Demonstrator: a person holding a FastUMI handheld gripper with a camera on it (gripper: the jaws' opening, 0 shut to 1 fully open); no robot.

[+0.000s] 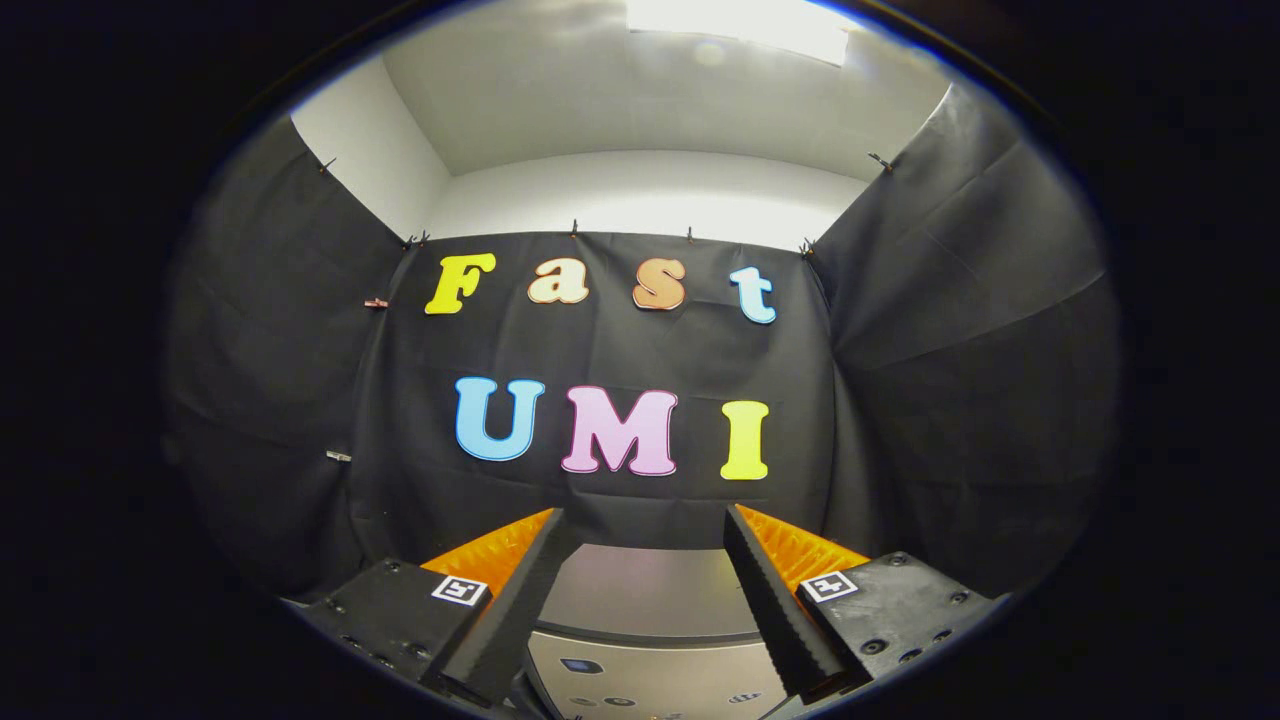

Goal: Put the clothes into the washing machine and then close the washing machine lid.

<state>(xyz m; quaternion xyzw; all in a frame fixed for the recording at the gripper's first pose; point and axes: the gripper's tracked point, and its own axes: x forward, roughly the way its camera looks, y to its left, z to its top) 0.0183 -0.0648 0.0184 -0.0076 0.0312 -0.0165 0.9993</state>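
My gripper (645,520) is open, its two fingers spread wide with nothing between them. Below and between the fingers lies the top of the washing machine (645,595), a smooth grey lid that looks shut and flat. Nearer to me is the machine's control panel (650,680) with small buttons. I see no clothes from here. The fingers hover above the lid, pointing toward the back wall.
Black cloth (600,500) hangs as the booth's wall straight ahead and on both sides, close behind the machine. Above it are a white wall and ceiling with a bright light (740,25).
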